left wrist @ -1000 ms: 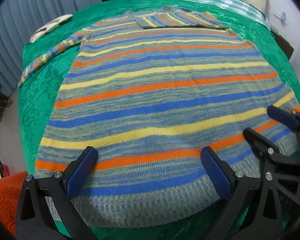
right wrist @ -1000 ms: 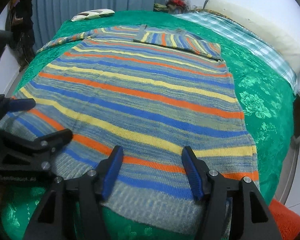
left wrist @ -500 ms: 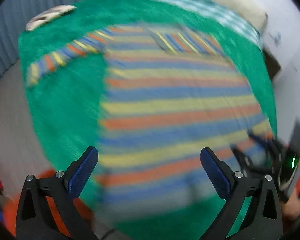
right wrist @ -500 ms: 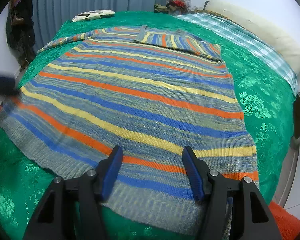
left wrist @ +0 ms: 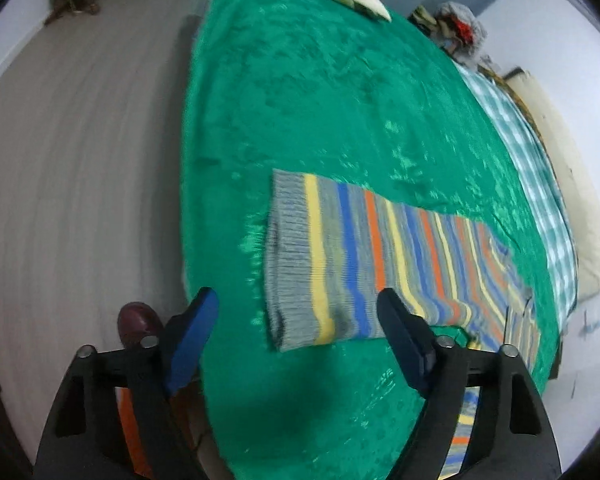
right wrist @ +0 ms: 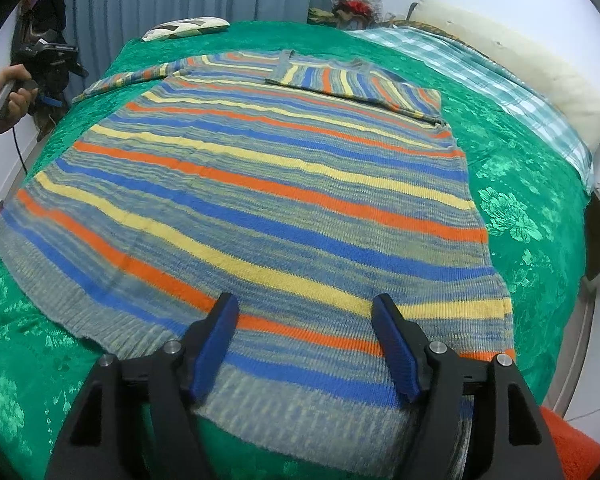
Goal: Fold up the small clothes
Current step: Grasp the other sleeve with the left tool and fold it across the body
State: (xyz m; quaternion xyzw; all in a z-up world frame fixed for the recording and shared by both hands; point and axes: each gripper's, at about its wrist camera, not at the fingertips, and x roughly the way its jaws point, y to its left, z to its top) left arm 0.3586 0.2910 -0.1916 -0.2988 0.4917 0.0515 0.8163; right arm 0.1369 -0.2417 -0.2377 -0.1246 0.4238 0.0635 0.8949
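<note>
A striped knit sweater (right wrist: 284,200) in blue, orange, yellow and grey lies flat on the green bedspread (right wrist: 520,208), with one sleeve folded across its chest (right wrist: 352,84). My right gripper (right wrist: 306,308) hovers over the hem near the right corner, jaws opening, pads not pressing the cloth. The other sleeve (left wrist: 380,248) stretches out sideways, its grey cuff (left wrist: 292,264) just ahead of my left gripper (left wrist: 296,300), whose jaws are closing with nothing pinched. In the right wrist view the left gripper (right wrist: 48,64) shows at far left, held by a hand (right wrist: 8,92).
A patterned cushion (right wrist: 188,28) lies at the bed's far edge, with a checked sheet (right wrist: 480,68) and cream pillow (right wrist: 540,92) to the right. A clothes pile (right wrist: 356,0) sits in the corner. Grey floor (left wrist: 80,160) and a shoe (left wrist: 138,320) lie left of the bed.
My left gripper swung away from the hem to the outstretched sleeve, rolling as it went, and its jaws narrowed. The right gripper stayed put and its jaws spread slightly.
</note>
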